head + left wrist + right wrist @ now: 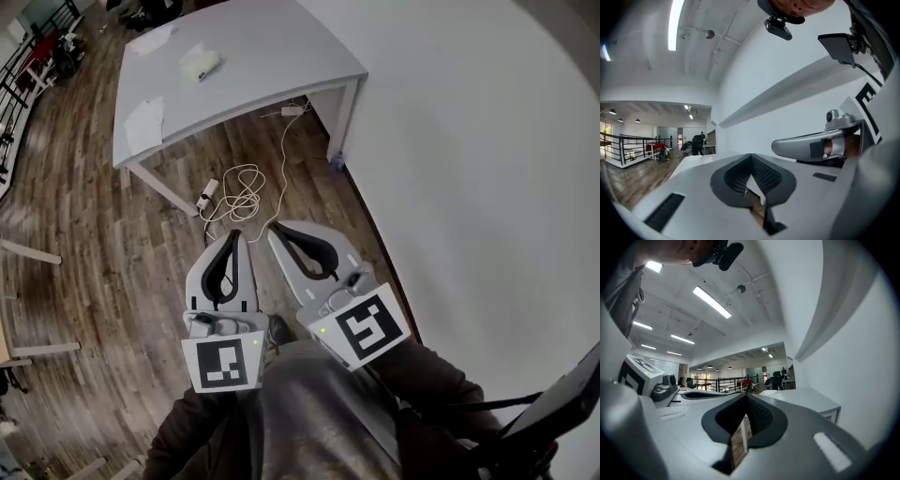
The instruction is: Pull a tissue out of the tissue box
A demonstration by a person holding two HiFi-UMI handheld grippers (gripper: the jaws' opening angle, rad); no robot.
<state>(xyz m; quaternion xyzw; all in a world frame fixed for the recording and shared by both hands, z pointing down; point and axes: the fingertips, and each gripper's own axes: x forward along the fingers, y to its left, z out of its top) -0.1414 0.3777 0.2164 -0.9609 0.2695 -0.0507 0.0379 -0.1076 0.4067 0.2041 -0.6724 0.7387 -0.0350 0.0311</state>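
Observation:
The pale tissue box lies on the grey table far ahead, well out of reach of both grippers. I hold the two grippers side by side close to my body, above the wooden floor, pointing level toward the table. The left gripper is shut, its tips meeting with nothing between them. The right gripper is also shut and empty. Each gripper shows at the edge of the other's view. In the right gripper view the table stands ahead.
Loose white sheets lie on the table's near left part and another at its far side. A coiled cable with a plug block lies on the floor under the table edge. A white wall runs along the right. A railing and distant people stand far back.

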